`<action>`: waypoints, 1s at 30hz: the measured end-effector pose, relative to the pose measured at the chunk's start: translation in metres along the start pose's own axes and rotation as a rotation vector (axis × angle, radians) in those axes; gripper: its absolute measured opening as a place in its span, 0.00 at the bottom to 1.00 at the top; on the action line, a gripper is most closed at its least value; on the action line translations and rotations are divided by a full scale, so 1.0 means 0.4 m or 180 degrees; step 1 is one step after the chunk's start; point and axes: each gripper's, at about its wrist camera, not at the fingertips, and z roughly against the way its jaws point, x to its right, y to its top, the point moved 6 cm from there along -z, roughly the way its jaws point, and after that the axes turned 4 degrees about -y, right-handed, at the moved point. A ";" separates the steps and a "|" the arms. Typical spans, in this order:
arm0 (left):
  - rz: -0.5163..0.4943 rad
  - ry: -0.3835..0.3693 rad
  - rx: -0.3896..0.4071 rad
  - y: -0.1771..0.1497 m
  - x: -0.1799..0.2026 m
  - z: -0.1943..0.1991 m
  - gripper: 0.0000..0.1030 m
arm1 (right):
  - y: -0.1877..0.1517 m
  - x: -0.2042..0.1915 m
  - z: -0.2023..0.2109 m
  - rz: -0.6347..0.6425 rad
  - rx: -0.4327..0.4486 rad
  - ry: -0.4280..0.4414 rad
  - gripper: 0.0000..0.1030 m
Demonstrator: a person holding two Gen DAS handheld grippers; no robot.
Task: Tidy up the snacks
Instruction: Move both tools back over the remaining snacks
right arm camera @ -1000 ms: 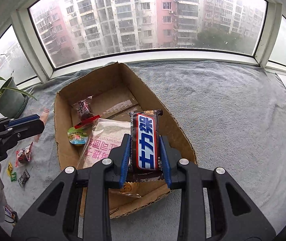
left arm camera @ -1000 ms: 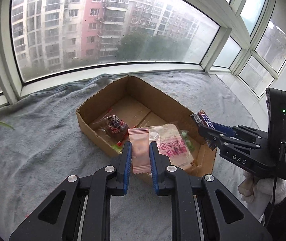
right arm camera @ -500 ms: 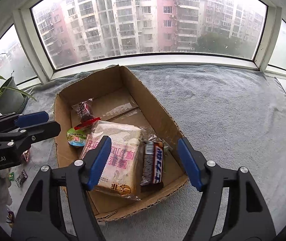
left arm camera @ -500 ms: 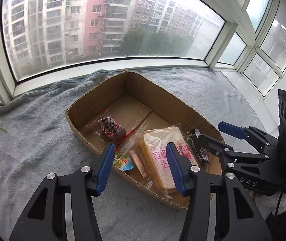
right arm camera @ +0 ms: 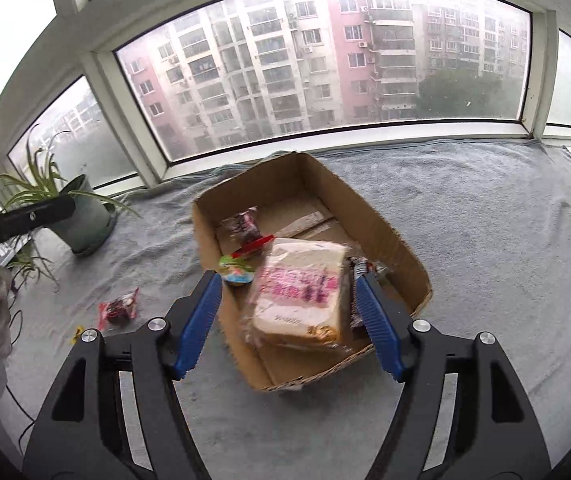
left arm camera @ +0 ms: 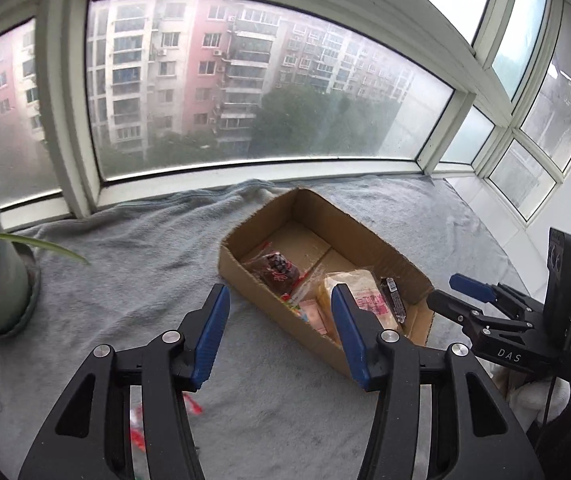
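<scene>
Left gripper (left arm camera: 279,326) hovering with jaws spread and empty, right gripper (right arm camera: 289,322) likewise released, cardboard box (right arm camera: 381,220) holding bread pack (right arm camera: 301,292), chocolate bar (left arm camera: 392,300) lying beside it.

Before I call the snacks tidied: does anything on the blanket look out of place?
Yes. A red-wrapped snack lies on the grey blanket to the left of the cardboard box, not in it with the bread pack. Smaller bits lie near it, too small to identify.
</scene>
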 end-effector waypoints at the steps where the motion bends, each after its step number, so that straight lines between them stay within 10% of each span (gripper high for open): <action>1: 0.0013 0.0039 0.0063 0.003 -0.018 0.041 0.50 | -0.009 -0.019 0.012 0.0032 0.0015 0.0052 0.70; 15: 0.0493 0.0690 0.0554 -0.153 -0.248 0.473 0.50 | -0.106 -0.253 0.064 0.0324 -0.0161 0.0718 0.70; 21: 0.0683 0.0907 0.0202 -0.341 -0.320 0.481 0.50 | -0.156 -0.335 0.018 0.0453 -0.0372 0.0787 0.70; 30: 0.0856 0.0591 -0.0178 -0.459 -0.369 0.350 0.48 | -0.225 -0.426 -0.060 0.0533 -0.0614 0.0541 0.70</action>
